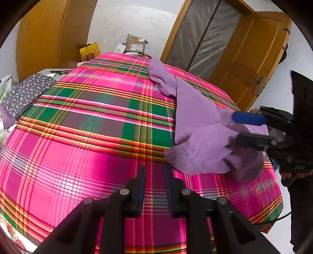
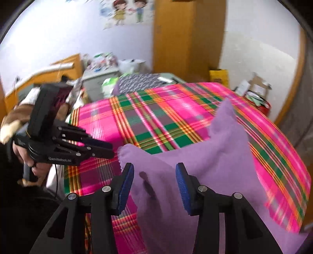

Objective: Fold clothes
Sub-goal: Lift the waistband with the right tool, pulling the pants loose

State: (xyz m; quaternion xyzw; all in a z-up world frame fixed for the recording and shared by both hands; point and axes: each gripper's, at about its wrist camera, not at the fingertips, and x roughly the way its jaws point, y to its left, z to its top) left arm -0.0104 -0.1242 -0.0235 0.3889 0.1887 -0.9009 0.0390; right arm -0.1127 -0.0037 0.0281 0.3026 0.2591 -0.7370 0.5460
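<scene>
I have both grippers over a table covered by a pink, green and orange plaid cloth [image 1: 93, 121], which fills most of what I see. The purple garment [image 1: 195, 125], a soft fleecy piece, lies crumpled along the right side of that cloth in my left wrist view, one end trailing toward the far edge and the bulk bunched near the right edge.

My left gripper [image 1: 154, 172] hangs above bare plaid just beside the garment's near hem, its jaws parted by a narrow gap with nothing between them. My right gripper [image 2: 154, 172] has its blue-padded jaws spread wide; the purple fabric lies under and between them, but the pads do not press on it. In the left view one finger sits above a fold and the other seems to lie against the fabric (I cannot tell whether it really touches).

The right wrist picture is smeared, so details there are soft. A hand [image 2: 25, 154] grips the left tool's handle at the table's edge.

Around the table: a folded dark cloth with small white dots [image 1: 27, 93] sits at the far left corner, a yellow box [image 1: 89, 51] and a cardboard box [image 1: 135, 46] stand beyond the far end, an orange wooden door [image 1: 252, 56] is open beside a sheet of clear plastic [image 1: 203, 43], and the walls are white, one with cartoon stickers [image 2: 127, 11].
</scene>
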